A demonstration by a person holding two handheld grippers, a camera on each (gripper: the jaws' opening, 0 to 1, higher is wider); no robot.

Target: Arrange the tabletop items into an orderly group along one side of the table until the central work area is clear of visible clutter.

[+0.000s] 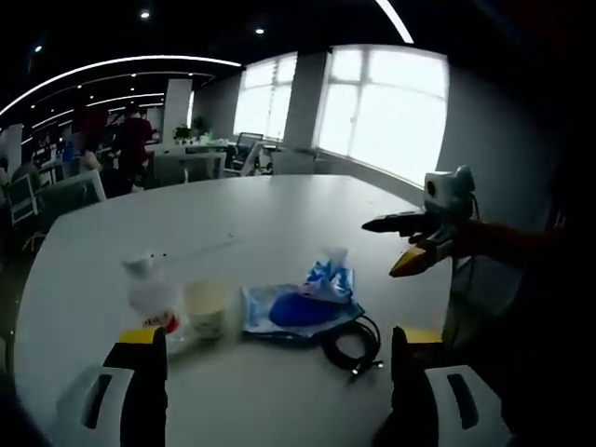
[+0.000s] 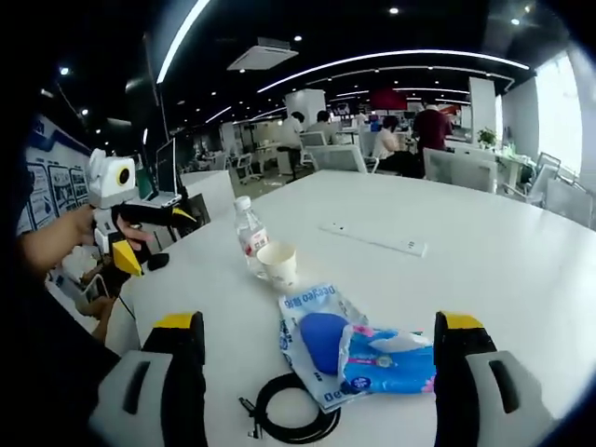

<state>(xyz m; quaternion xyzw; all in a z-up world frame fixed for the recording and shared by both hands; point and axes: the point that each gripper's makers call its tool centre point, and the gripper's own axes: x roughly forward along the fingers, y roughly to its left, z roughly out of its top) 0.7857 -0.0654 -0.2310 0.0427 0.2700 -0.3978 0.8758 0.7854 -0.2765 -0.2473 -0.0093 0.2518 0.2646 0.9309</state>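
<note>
Near one edge of the white table [image 2: 484, 251] the task's items are already gathered: a water bottle [image 2: 249, 238], a paper cup [image 2: 278, 264] just beside it, a blue packet lot [image 2: 358, 352] of wipes and a mask bag, and a coiled black cable [image 2: 291, 414] closest to the edge. In the left gripper view the same group is seen from the other side, the bottle [image 1: 152, 293] touching the cup [image 1: 207, 308], the packets [image 1: 303, 303] next, the cable [image 1: 354, 345] at the end.

The left gripper [image 1: 277, 358] is held wide open over the group and nothing is held in it. The right gripper [image 2: 318, 340] is also spread wide and empty, with the packets and cable between its jaws.

It is judged that the tidying is far along, since the middle of the table looks bare except for a long white strip [image 2: 372, 240] further in. For the step in hand, the packets should be gripped low and flat, so that the loose bags are not dragged apart, and the cable should be pushed closer without knocking over the light cup.
</note>
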